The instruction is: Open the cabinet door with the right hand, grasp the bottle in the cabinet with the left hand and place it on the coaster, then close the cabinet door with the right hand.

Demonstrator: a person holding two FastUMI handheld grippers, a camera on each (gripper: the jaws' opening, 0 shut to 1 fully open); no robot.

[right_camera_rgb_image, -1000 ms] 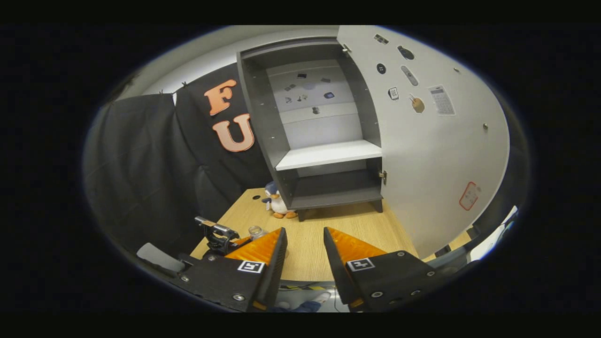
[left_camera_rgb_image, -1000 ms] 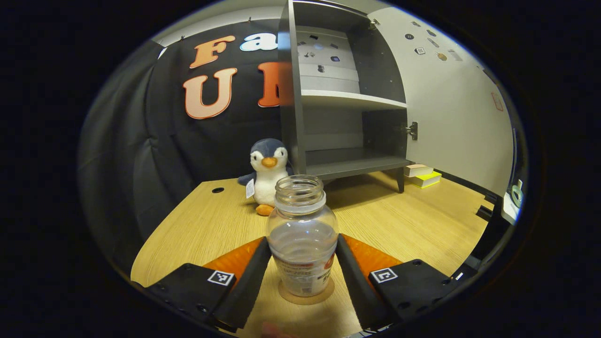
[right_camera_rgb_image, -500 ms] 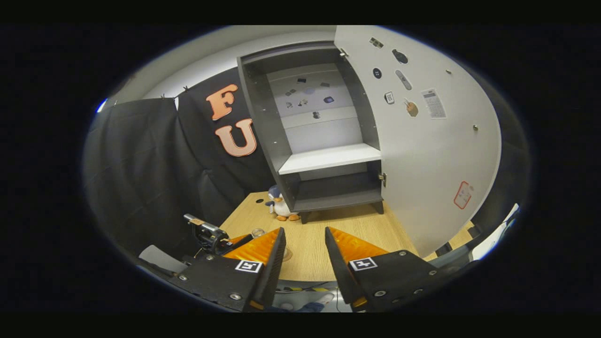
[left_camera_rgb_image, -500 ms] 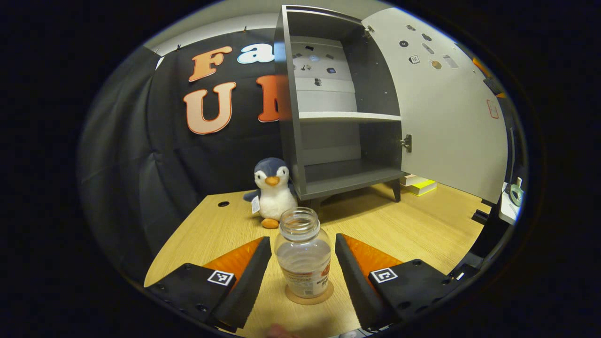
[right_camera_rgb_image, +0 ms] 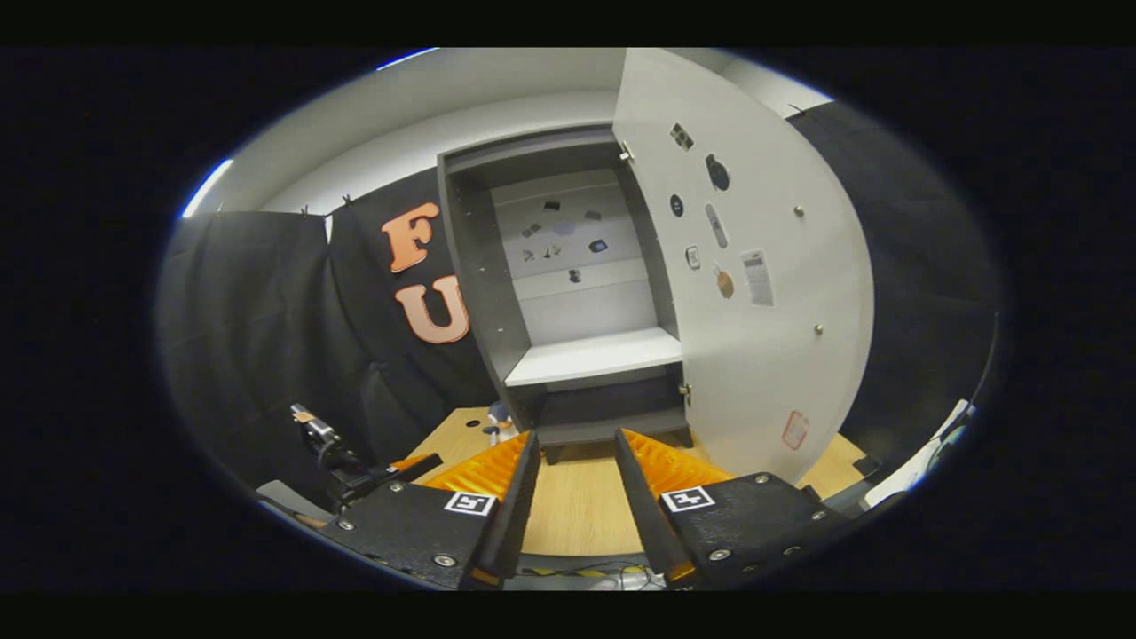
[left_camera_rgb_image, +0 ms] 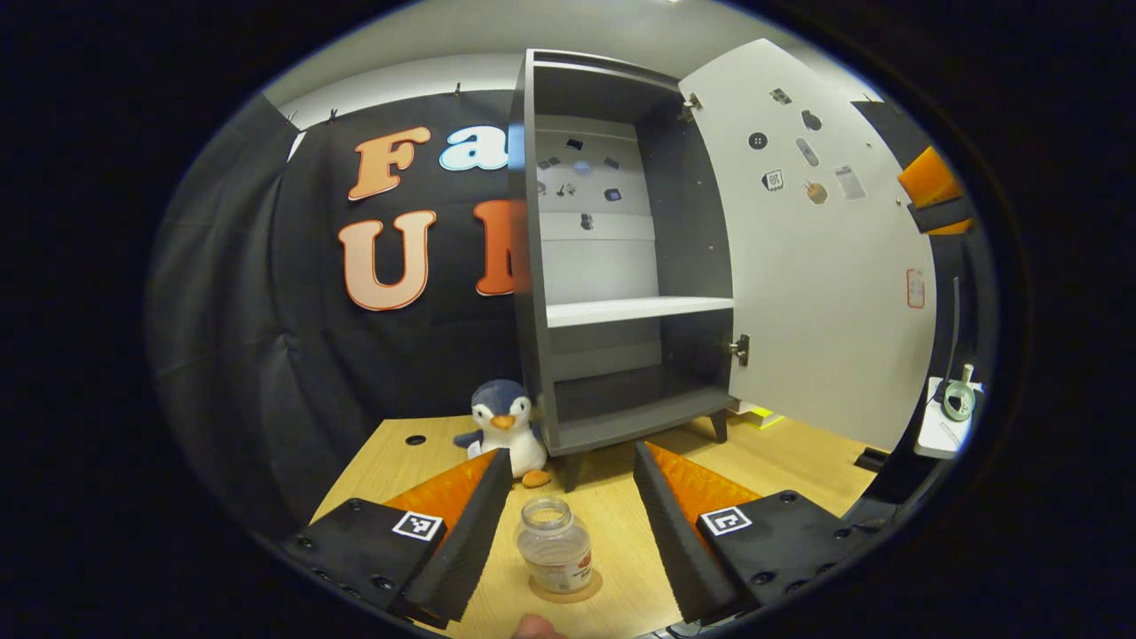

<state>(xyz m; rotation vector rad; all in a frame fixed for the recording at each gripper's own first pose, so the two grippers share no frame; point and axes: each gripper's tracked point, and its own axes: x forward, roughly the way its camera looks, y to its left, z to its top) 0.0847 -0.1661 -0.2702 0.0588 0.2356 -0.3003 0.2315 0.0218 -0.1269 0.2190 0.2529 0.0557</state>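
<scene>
A clear, capless bottle stands upright on a round coaster on the wooden table. My left gripper is open, raised above and behind the bottle, touching nothing. The grey cabinet stands at the back with its white door swung wide to the right and its shelves bare. In the right gripper view, my right gripper is open and holds nothing, facing the cabinet and the door from a distance. The right gripper also appears at the far right edge of the left gripper view.
A plush penguin sits on the table left of the cabinet's foot. A yellow and white stack lies behind the door's lower edge. The left gripper's body appears low at the left of the right gripper view.
My left gripper has let go of the bottle on the coaster and drawn back and up. My right gripper has also risen and pulled back, so the cabinet looks smaller.
</scene>
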